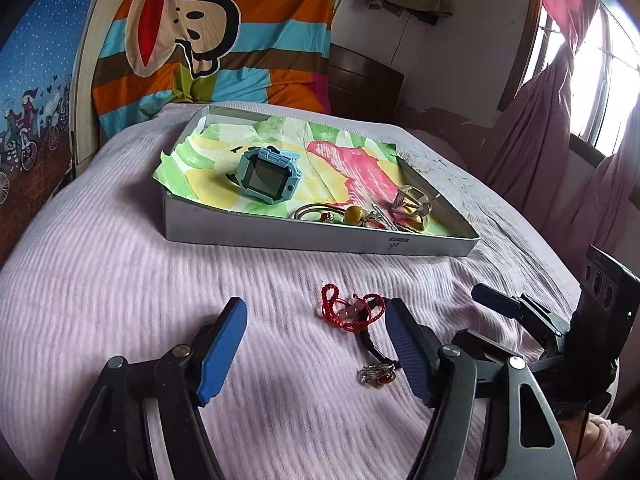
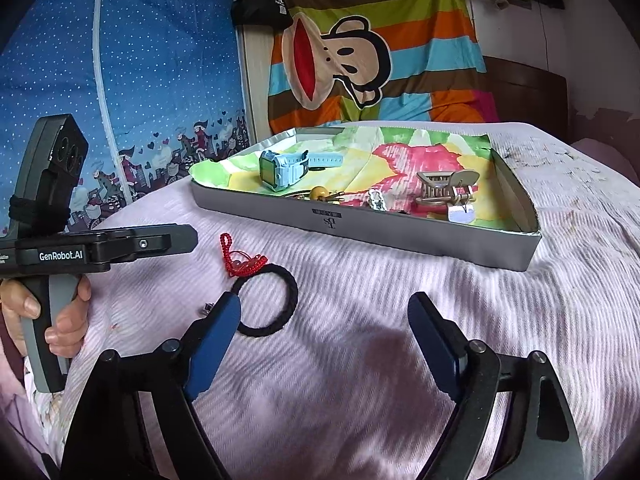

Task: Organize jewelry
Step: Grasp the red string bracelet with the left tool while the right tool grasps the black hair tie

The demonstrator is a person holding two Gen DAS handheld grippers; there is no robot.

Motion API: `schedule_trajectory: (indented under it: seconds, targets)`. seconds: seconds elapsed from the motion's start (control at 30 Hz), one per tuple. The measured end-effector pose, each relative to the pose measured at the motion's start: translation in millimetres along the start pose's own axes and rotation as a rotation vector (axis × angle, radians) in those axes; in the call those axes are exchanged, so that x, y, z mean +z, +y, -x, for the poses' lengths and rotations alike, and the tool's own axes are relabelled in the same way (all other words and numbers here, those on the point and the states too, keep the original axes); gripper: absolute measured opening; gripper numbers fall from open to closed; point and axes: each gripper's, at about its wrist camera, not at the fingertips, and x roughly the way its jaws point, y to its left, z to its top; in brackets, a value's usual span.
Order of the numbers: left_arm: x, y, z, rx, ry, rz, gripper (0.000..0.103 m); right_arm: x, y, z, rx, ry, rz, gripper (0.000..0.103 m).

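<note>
A grey tray (image 1: 280, 236) (image 2: 400, 236) lined with coloured paper sits on the bed. It holds a blue smartwatch (image 1: 269, 174) (image 2: 280, 168), a tan hair claw (image 1: 412, 204) (image 2: 444, 190), a yellow bead piece (image 1: 354, 214) (image 2: 319, 193) and a thin bangle (image 1: 316, 210). On the pink bedspread lie a red cord bracelet (image 1: 340, 312) (image 2: 240, 258), a black hair tie (image 2: 266, 300) (image 1: 374, 344) and a small silver clip (image 1: 378, 372). My left gripper (image 1: 316, 344) is open, the red bracelet just ahead between its fingers. My right gripper (image 2: 328, 340) is open, the hair tie beside its left finger.
The pink ribbed bedspread (image 1: 120, 280) covers the bed. A striped monkey blanket (image 1: 224, 32) hangs behind the tray. A window with pink curtains (image 1: 560, 92) is to the right. A hand (image 2: 60, 320) holds the left gripper's handle, seen at the left of the right wrist view.
</note>
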Motion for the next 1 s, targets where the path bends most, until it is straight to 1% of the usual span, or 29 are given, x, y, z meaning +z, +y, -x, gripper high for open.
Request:
schedule_trajectory:
  seconds: [0.13,0.27,0.33,0.57,0.73,0.83,1.0]
  targets:
    - [1.9,3.6,-7.4,-0.024,0.012,0.024,0.063,0.9,0.1,-3.1,0.01,0.007,0.003,0.077]
    - [2.1,4.6,-14.6,-0.04,0.031,0.028,0.056,1.0,0.5,-6.9,0.018,0.017,0.004,0.075]
    - [2.6,3.9,-17.6,-0.045,0.036,0.024,0.054,1.4,0.8,-8.8,0.023,0.023,0.004,0.074]
    - [4.8,4.3,-29.1,-0.054,0.06,0.03,0.042,5.6,1.2,-21.5,0.037,0.05,0.0,0.069]
    - [6.3,7.1,-35.7,-0.066,0.072,0.043,0.038,6.7,2.5,-28.6,0.042,0.067,-0.005,0.065]
    - [6.7,7.6,-39.7,-0.07,0.08,0.045,0.032,6.7,3.2,-32.8,0.044,0.079,-0.004,0.063]
    - [4.9,9.0,-42.5,-0.076,0.089,0.049,0.018,7.4,6.1,-38.6,0.046,0.094,0.005,0.058]
